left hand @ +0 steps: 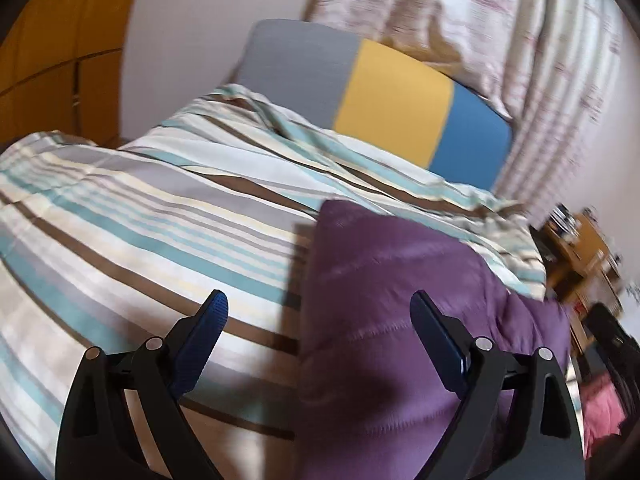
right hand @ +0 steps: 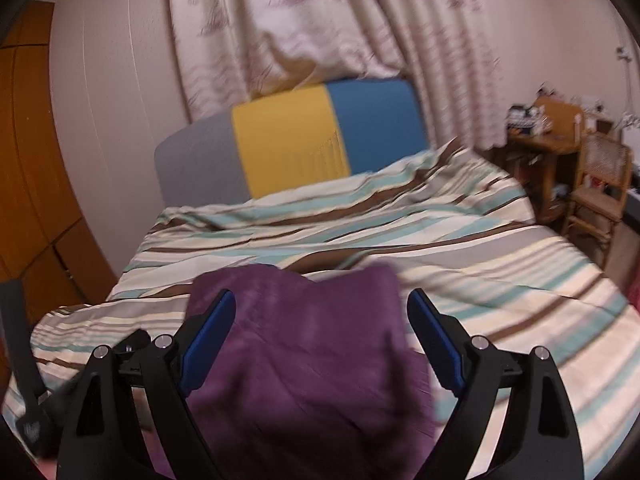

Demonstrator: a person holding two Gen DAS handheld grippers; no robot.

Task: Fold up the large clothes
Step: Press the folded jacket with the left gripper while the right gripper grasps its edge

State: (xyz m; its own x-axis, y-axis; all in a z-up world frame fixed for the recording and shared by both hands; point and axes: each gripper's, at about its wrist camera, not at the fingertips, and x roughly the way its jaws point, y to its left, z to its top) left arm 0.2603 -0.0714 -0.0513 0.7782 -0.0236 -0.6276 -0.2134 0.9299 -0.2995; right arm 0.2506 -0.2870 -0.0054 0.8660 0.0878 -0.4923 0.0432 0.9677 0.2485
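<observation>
Purple garment (right hand: 304, 360) folded flat on the striped bed cover (left hand: 140, 208), near the foot edge of the bed. Left gripper (left hand: 318, 340) and right gripper (right hand: 320, 340) both above it, jaws spread wide, nothing between the 2 pairs (pictures blurred). Grey, yellow and blue headboard (right hand: 288, 140) at the far end.

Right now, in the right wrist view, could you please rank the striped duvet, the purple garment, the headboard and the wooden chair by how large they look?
1. Striped duvet
2. Purple garment, though it lies nearest the camera, which inflates it
3. Headboard
4. Wooden chair, far off at the right edge
</observation>
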